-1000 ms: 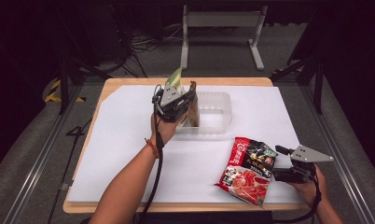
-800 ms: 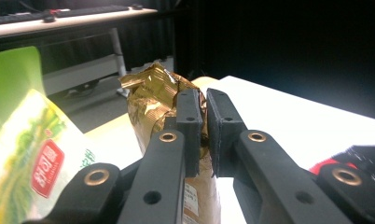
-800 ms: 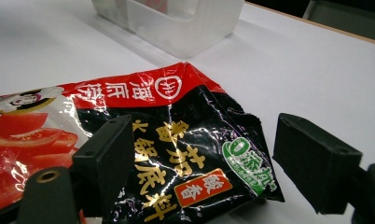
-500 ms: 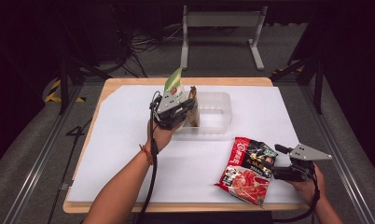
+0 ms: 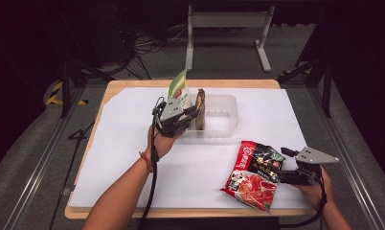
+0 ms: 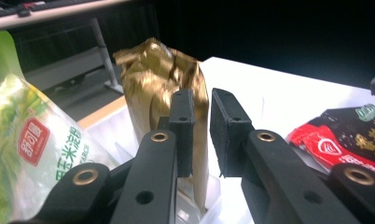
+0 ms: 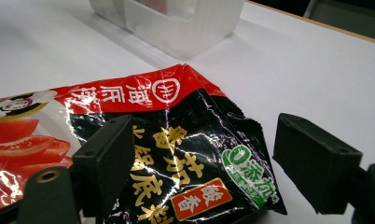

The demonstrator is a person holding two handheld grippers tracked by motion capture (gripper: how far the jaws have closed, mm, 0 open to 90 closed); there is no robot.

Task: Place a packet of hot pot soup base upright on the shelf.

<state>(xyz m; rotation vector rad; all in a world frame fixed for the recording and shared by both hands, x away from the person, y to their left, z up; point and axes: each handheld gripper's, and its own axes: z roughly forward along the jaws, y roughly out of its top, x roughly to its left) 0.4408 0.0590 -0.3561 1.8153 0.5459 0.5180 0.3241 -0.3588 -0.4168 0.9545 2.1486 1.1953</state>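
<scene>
High view: three packets — green, gold, red.

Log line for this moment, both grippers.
left gripper: jaws just opening, gold packet upright in clear tray | right gripper: open at red noodle packet

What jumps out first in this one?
The red and black packet lying flat at the table's near right, with the right gripper open at its edge. Farther back, a gold bag stands upright in the clear tray, the left gripper beside it with jaws just opening.
</scene>
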